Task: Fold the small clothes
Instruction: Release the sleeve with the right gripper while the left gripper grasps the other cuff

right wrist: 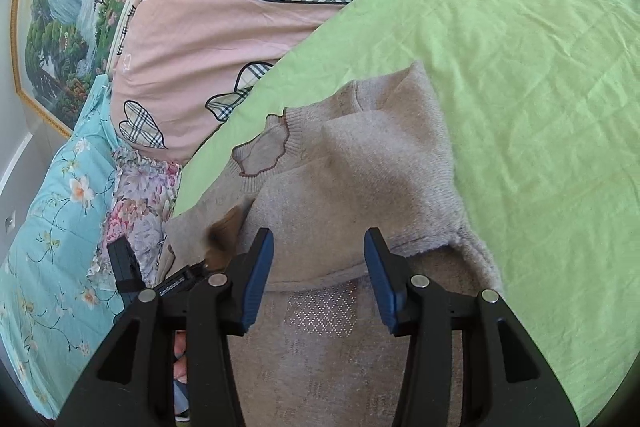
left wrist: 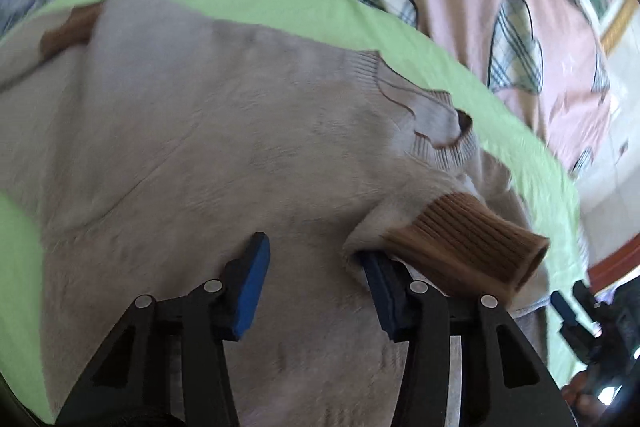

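A small beige knit sweater (left wrist: 208, 131) lies on a green sheet (left wrist: 280, 3). It has a ribbed collar (left wrist: 436, 131) and brown ribbed cuffs. My left gripper (left wrist: 316, 267) is open just above the sweater body. One brown cuff (left wrist: 468, 243) with its sleeve drapes over the right fingertip (left wrist: 376, 279). The other brown cuff (left wrist: 72, 27) lies far left. In the right wrist view, my right gripper (right wrist: 318, 267) is open over the sweater (right wrist: 360, 179), whose right sleeve is folded across the body. The collar (right wrist: 260, 151) points toward the pink quilt. The left gripper (right wrist: 128, 263) shows at left.
A pink quilt with plaid hearts (right wrist: 248, 7) borders the green sheet (right wrist: 520, 67) beyond the collar. Floral bedding (right wrist: 60, 207) lies at left under a framed landscape picture (right wrist: 68, 7). The right gripper (left wrist: 576, 311) shows at the left wrist view's lower right.
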A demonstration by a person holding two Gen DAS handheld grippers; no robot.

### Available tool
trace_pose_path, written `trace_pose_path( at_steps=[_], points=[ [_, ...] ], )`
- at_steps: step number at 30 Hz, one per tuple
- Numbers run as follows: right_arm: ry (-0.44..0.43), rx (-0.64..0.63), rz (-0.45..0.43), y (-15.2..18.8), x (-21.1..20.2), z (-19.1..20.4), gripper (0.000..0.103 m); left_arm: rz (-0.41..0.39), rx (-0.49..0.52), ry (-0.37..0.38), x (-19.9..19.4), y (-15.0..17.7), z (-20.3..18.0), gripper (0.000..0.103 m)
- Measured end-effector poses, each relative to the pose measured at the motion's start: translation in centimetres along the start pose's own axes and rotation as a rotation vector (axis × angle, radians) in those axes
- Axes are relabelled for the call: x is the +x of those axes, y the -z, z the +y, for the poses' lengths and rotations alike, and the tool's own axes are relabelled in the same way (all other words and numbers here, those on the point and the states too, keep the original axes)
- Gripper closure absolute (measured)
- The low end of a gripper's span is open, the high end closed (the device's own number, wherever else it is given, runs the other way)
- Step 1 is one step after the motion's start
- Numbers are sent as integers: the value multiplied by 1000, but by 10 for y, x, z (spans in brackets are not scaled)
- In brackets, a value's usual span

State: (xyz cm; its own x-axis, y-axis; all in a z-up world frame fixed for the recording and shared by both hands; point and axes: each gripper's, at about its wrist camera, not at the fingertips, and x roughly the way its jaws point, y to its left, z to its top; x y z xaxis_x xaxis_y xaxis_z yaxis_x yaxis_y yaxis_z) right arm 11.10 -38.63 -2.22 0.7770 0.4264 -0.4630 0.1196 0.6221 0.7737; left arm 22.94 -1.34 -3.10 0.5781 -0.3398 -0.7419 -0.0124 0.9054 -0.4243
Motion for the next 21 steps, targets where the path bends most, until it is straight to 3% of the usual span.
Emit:
trace_pose_path(
  at_steps=[2,5,13,14,15,17,21],
  points=[
    [-1,2,1,-1,1,-2,54,0,9,7,-2,0,0,53],
    [-3,3,5,-1,3,-2,54,1,65,-10,6,-3,-18,37],
    [10,-3,-7,0,-6,-2,53,-27,248,0,23,-16,-74,37],
    [14,-4,-10,-2,-7,-3,53,-44,270,-6,21,-18,-79,43],
    [15,-4,-12,-2,-7,-3,53,-49,270,-1,20,-19,-79,62],
    [15,0,-15,-3,-8,-4,53,-33,216,19,18,-22,-68,75],
    [10,2,-18,-3,-7,-4,52,-19,81,23,6,-15,-23,75]
  ],
)
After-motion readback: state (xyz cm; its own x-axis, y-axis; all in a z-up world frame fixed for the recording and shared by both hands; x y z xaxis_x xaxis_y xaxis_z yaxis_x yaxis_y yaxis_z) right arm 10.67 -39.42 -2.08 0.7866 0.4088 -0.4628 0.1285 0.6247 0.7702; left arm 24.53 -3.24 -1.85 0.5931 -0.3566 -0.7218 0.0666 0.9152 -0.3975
